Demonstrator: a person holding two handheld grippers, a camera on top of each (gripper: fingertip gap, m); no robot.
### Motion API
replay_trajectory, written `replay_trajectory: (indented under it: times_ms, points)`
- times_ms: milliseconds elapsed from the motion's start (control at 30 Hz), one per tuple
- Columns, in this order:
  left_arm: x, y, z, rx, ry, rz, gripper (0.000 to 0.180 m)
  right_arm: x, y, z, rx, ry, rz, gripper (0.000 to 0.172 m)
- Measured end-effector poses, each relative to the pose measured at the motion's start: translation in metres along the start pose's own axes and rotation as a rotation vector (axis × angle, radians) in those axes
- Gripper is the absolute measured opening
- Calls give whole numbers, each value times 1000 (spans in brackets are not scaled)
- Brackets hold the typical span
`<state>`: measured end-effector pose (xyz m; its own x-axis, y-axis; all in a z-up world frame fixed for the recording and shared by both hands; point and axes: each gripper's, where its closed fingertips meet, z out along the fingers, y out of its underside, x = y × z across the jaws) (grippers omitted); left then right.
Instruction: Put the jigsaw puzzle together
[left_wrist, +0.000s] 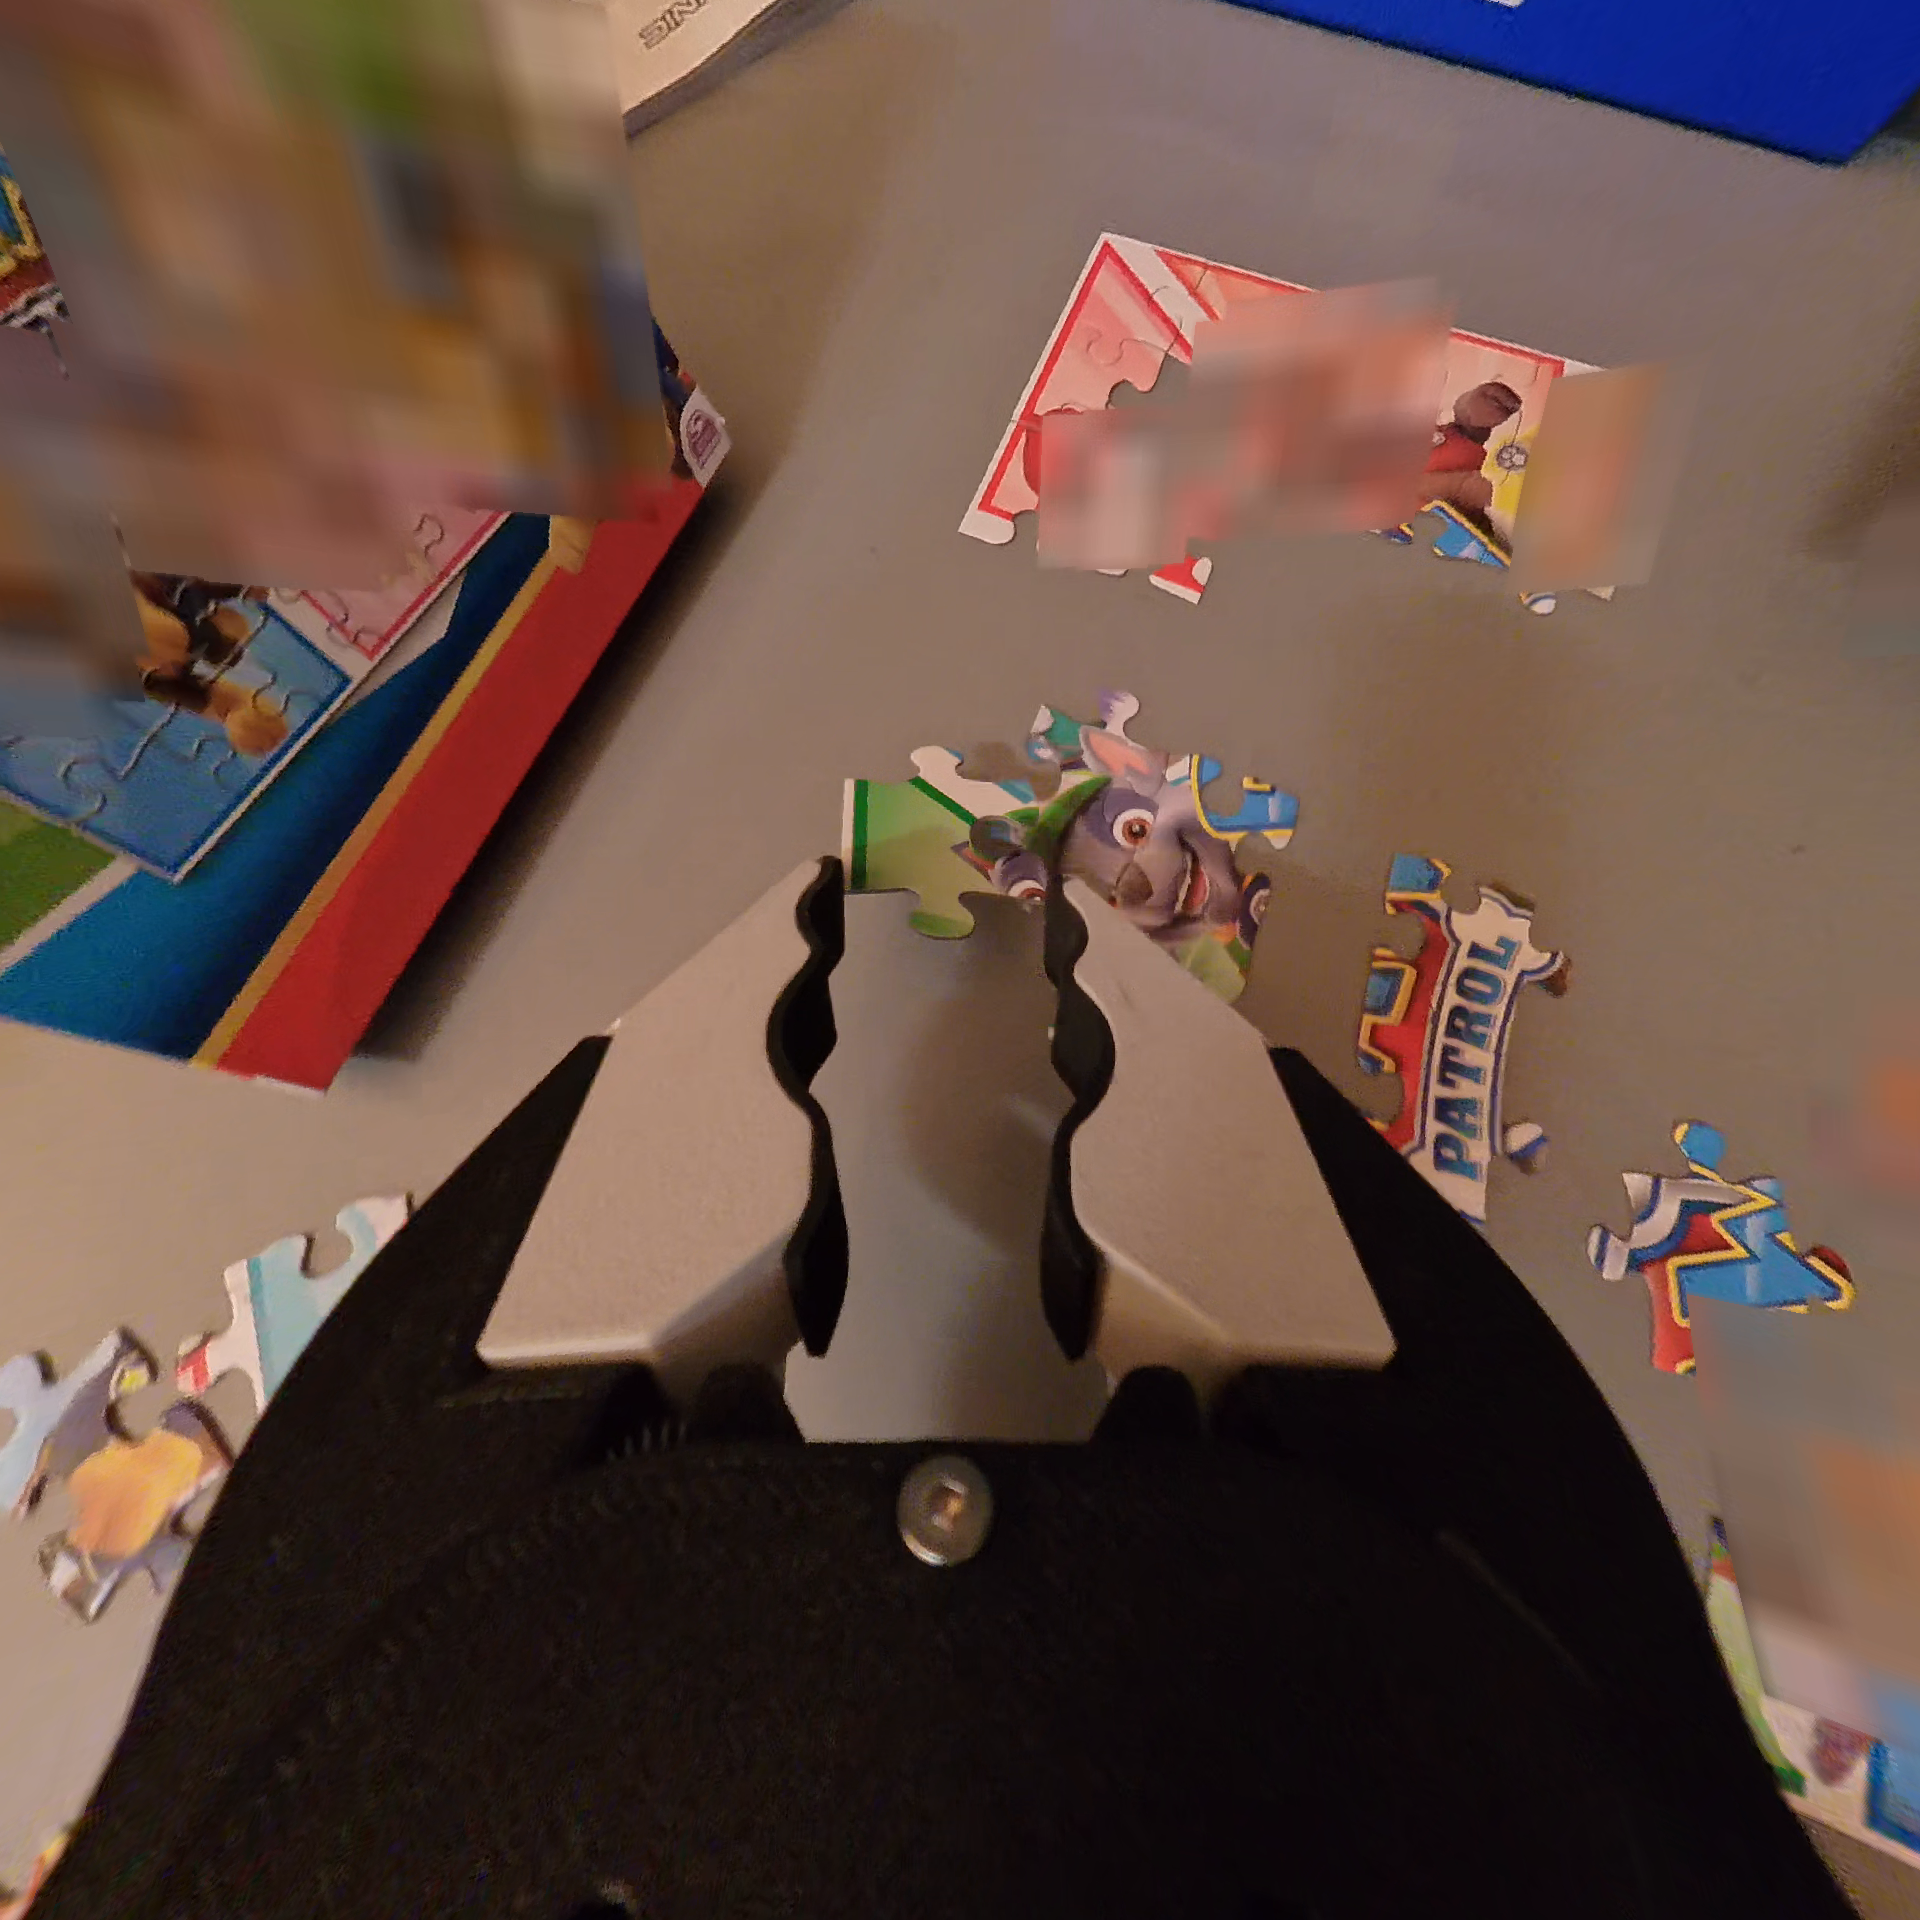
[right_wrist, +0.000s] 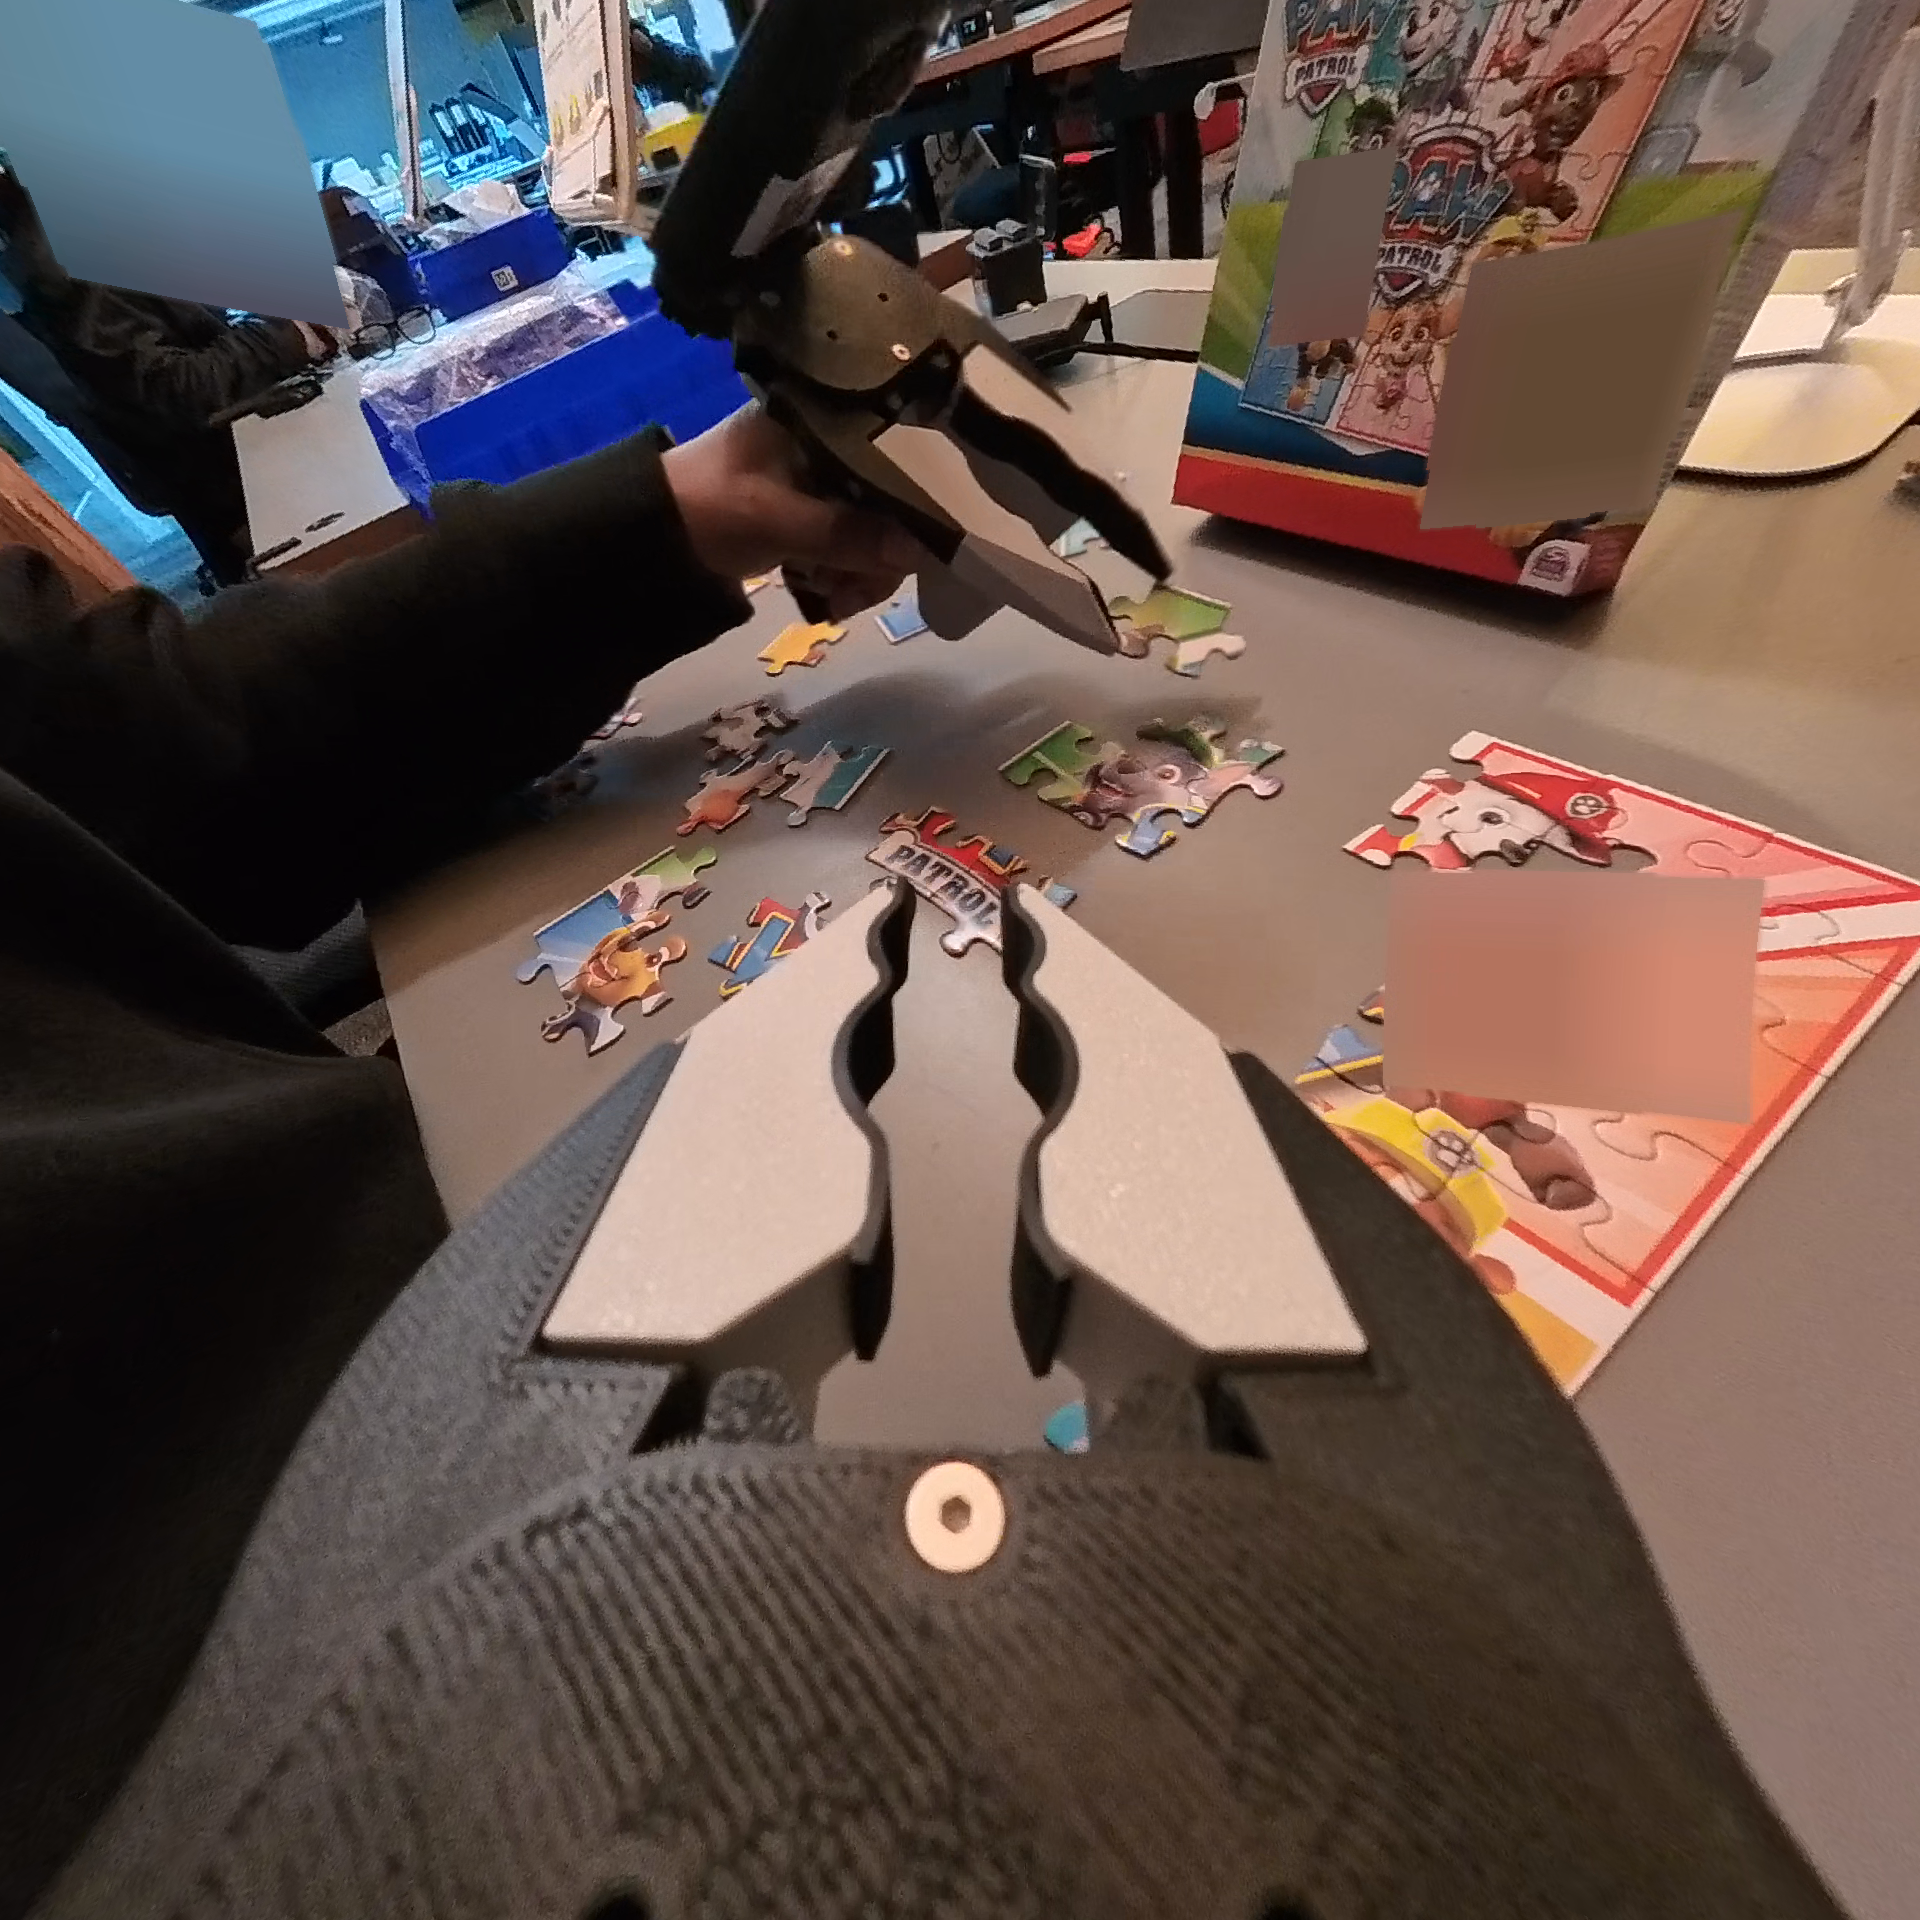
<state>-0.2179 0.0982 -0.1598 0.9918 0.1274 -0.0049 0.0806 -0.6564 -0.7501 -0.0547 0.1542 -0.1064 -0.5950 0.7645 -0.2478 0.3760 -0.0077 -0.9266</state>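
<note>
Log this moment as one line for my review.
left gripper: gripping green puzzle piece, lifted off table | right gripper: open, above lettered logo piece | dog-face cluster: flat on table

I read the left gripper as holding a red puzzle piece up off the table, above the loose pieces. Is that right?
Not quite. The piece in the left gripper is green, not red. The rest holds: the right wrist view shows it held at the fingertips, up off the table, above the loose pieces.
</note>
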Motion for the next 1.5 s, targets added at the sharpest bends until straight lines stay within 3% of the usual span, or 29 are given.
replay_trajectory:
  times_ms: [300,1233,1500]
  points:
    - [-4,0,28,-82,104,72,36,7,2,-2,-1,11,14,15]
    - [-4,9,38,-157,150,130,46,12,0,7,-13,-7,19,15]
    - [-1,9,38,-181,191,155,40,14,1,7,-13,-7,24,16]
